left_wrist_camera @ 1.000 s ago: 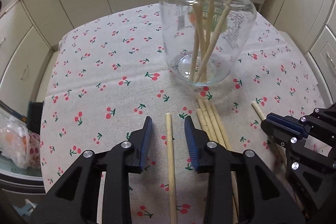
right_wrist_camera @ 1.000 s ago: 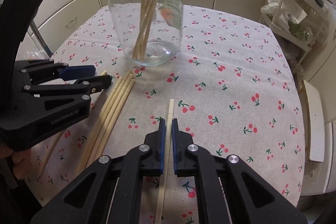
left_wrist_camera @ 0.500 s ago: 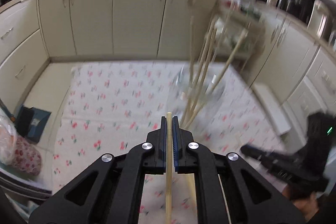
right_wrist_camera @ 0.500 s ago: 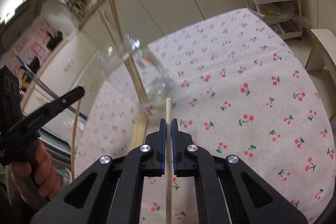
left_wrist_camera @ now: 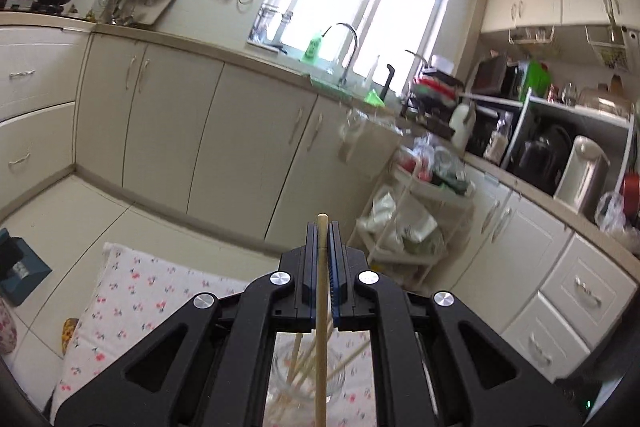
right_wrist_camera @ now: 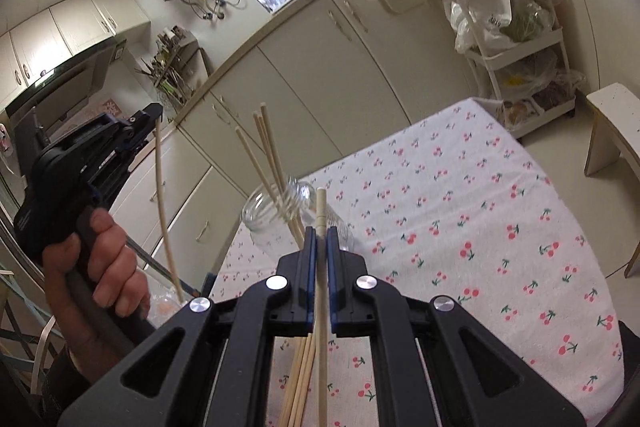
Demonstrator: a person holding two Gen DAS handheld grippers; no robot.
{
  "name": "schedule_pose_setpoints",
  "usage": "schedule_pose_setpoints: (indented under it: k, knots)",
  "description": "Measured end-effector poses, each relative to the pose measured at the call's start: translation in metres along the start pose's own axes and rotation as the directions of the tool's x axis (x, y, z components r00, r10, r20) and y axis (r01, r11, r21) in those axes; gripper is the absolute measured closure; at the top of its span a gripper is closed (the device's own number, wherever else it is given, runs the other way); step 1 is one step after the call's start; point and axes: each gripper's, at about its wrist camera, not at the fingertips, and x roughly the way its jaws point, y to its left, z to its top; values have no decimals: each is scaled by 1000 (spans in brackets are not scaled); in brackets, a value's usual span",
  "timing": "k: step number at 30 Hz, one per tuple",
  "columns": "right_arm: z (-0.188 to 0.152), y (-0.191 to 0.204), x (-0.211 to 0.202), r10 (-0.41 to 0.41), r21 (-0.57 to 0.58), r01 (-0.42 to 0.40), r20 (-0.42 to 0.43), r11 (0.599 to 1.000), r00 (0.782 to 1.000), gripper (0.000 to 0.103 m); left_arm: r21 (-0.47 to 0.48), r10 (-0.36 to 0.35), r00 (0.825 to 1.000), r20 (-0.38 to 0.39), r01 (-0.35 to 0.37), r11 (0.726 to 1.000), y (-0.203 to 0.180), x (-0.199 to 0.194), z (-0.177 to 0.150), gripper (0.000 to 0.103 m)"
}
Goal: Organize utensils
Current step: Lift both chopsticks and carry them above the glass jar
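My left gripper (left_wrist_camera: 322,231) is shut on a wooden chopstick (left_wrist_camera: 321,287) that runs up between its blue pads, raised high above the table. Below it, between the gripper's arms, stands the glass jar (left_wrist_camera: 308,375) with several chopsticks in it. My right gripper (right_wrist_camera: 319,235) is shut on another chopstick (right_wrist_camera: 320,207), its tip close to the jar (right_wrist_camera: 276,211). In the right wrist view the left gripper (right_wrist_camera: 140,123), held by a hand (right_wrist_camera: 100,267), carries its chopstick (right_wrist_camera: 164,207) left of the jar. Loose chopsticks (right_wrist_camera: 300,379) lie on the cherry-print tablecloth (right_wrist_camera: 480,227).
Cream kitchen cabinets (left_wrist_camera: 180,131) run behind the table, with a sink and tap (left_wrist_camera: 344,51) under a window. A white trolley rack (right_wrist_camera: 520,27) with bags stands at the far right, a pale stool (right_wrist_camera: 616,131) beside it. A blue box (left_wrist_camera: 20,275) sits on the floor.
The left gripper shut on a chopstick lying on the cloth and lifted it high, tilting up toward the kitchen. The right gripper, shut on its chopstick, rose and rolled toward the jar.
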Motion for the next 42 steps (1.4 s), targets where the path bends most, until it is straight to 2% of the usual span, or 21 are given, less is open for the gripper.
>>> schedule_pose_setpoints:
  k: [6,11,15,21,32,42]
  knots:
    - [7,-1,-1,-4,-3,4,40,1000,999,97,-43,39,992,118,-34,998,3,20,17,98]
    - [9,-5,3,-3,1,3,56,1000,998,97,-13,81,977,195,-81,997,-2,34,20,98]
    - [12,-5,5,-12,-6,12,80,1000,997,97,21,100,970,223,-107,994,-8,47,16,98]
    - [19,-4,5,-11,-13,12,110,1000,994,97,48,111,973,204,-124,991,-5,64,-3,98]
    - [39,10,7,-3,-32,9,186,999,983,97,89,113,987,112,-123,988,10,68,-43,98]
    - [61,37,8,27,-47,-15,273,999,962,97,142,89,996,30,-93,986,16,59,-54,97]
